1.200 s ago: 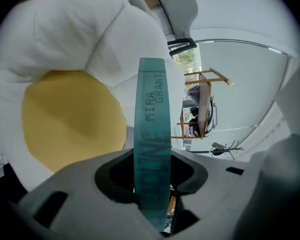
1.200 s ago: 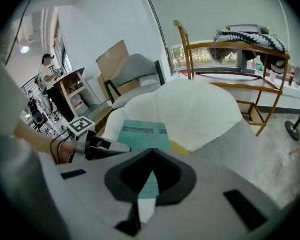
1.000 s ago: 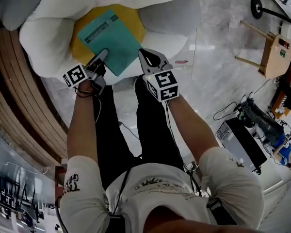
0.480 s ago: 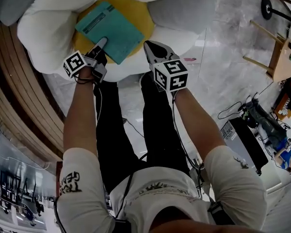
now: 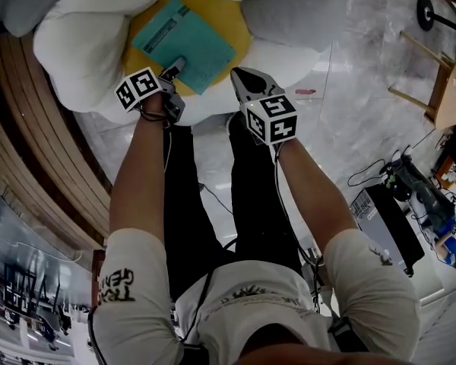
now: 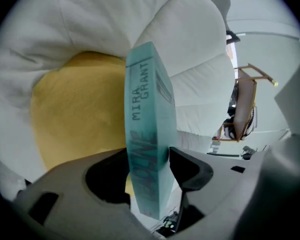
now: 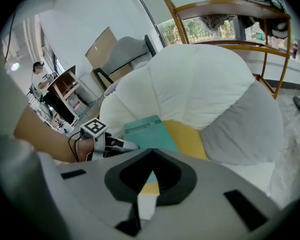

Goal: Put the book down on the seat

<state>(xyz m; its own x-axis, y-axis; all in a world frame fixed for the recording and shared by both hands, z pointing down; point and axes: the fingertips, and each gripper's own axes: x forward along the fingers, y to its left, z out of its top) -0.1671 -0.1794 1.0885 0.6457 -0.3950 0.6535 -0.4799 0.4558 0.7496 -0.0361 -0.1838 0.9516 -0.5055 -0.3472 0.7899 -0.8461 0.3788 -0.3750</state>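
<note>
The left gripper (image 5: 175, 71) has just been opening its jaws, which now stand loose around the near edge of the teal book (image 5: 184, 46). The book reaches away from the gripper and lies over the yellow centre of the white, petal-shaped seat (image 5: 232, 33). Just beside it, off the book, the right gripper (image 5: 242, 76) hovers closed and empty.

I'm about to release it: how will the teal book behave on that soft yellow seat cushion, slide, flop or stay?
The teal book probably stays put: it seems to lie flat on the plush yellow seat cushion, which looks grippy. Its straight edges suggest stiffness; being thin, it is likely light.
</note>
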